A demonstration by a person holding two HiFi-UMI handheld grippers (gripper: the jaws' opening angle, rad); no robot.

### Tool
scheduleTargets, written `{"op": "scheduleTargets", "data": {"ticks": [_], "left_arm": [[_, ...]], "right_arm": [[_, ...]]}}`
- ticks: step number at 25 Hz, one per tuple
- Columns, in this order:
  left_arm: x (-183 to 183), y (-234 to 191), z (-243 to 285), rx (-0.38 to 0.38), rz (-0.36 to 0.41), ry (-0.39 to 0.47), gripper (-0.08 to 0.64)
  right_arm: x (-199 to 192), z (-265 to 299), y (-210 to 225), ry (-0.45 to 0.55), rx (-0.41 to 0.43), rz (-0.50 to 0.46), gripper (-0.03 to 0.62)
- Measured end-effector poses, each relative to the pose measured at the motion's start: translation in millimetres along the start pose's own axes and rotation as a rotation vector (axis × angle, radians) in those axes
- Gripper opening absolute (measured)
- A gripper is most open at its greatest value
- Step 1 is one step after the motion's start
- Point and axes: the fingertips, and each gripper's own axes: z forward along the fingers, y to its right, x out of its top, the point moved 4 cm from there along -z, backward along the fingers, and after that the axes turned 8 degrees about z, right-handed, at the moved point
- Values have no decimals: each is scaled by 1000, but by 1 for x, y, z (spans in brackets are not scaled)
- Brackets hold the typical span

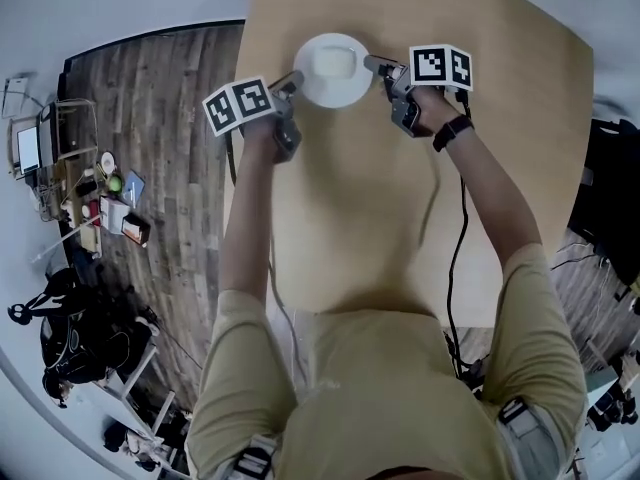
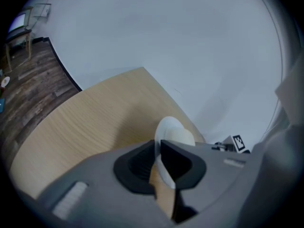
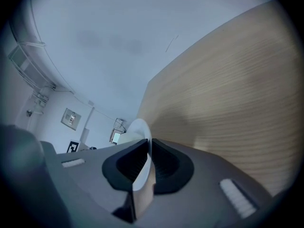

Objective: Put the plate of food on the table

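A white plate (image 1: 318,86) with a pale block of food (image 1: 336,62) on it sits at the far end of the wooden table (image 1: 400,218). My left gripper (image 1: 296,78) is shut on the plate's left rim, and in the left gripper view the rim (image 2: 170,127) runs edge-on between the dark pads (image 2: 137,163). My right gripper (image 1: 372,65) holds the opposite rim. In the right gripper view the thin white plate (image 3: 138,127) stands between the close-set pads (image 3: 166,163), which touch it on both sides. Whether the plate rests fully on the wood I cannot tell.
The table's left edge (image 1: 240,168) drops to a dark plank floor with cluttered shelves and boxes (image 1: 95,183). A black cable (image 1: 458,258) trails along the right forearm. Dark gear (image 1: 610,198) stands past the table's right side. Pale walls lie beyond the table's far edge.
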Motion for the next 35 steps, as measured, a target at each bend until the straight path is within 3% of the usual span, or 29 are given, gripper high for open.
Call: {"op": "scheduleTargets", "data": {"ticks": [10,16,23,26,29,35], "left_arm": [[-9,-21,27,66,15,-61,46],[-15,-22,35,125,22,-121,50],[-15,-23,36,161,42,-130,51],[-10,-25,30,205,61,-105,38],[-6,-19,13,224,78,-64,38],[-21,20,-29,183,96,24,29]], "right_arm": [[4,20,26,-40,-126,-10,35],[6,22,28,-71,-242,-72,41],[6,26,32,-86,-297,-95,57],[14,19,32,-46,-318,-131,116],[18,-2,27,15,-291,-142,117],[-2,-74,4,215,-243,-195,92]]}}
